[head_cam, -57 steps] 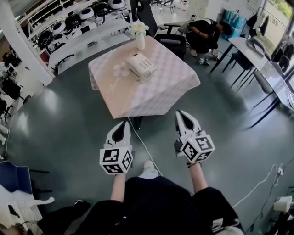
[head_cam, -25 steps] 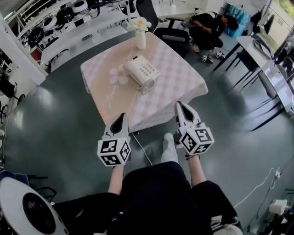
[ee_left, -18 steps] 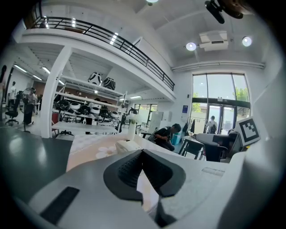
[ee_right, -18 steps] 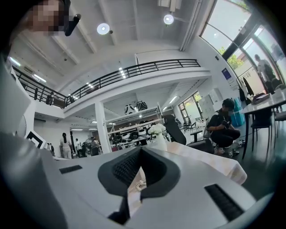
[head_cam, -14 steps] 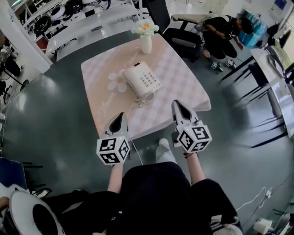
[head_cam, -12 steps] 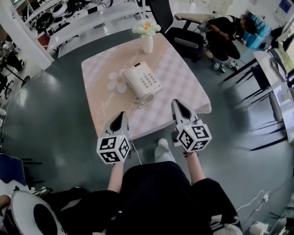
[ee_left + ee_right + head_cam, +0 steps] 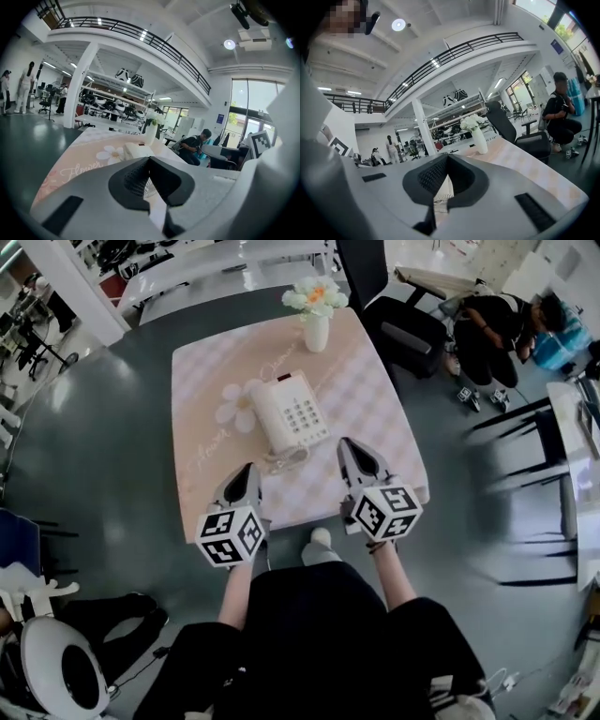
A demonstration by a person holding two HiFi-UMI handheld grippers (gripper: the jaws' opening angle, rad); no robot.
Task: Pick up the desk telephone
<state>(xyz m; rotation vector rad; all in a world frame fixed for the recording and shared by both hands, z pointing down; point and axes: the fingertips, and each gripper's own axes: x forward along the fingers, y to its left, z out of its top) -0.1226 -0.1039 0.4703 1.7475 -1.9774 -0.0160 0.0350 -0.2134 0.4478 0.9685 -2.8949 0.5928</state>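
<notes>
Pink-and-white checked cloth covers the table (image 7: 375, 409). The desk telephone (image 7: 289, 411) — cream-white, keypad up — lies near the table's middle, a little toward the near edge, and its coiled cord (image 7: 286, 459) trails toward that edge. A printed flower (image 7: 230, 406) shows on the cloth just left of the desk telephone. At the far edge, toward the far right corner, stands a white vase (image 7: 317, 326) of flowers. The left gripper (image 7: 248, 470) hovers over the near edge left of the cord, and the right gripper (image 7: 345, 444) over the cloth to its right — both with jaws pressed together, nothing between them, neither touching the desk telephone.
</notes>
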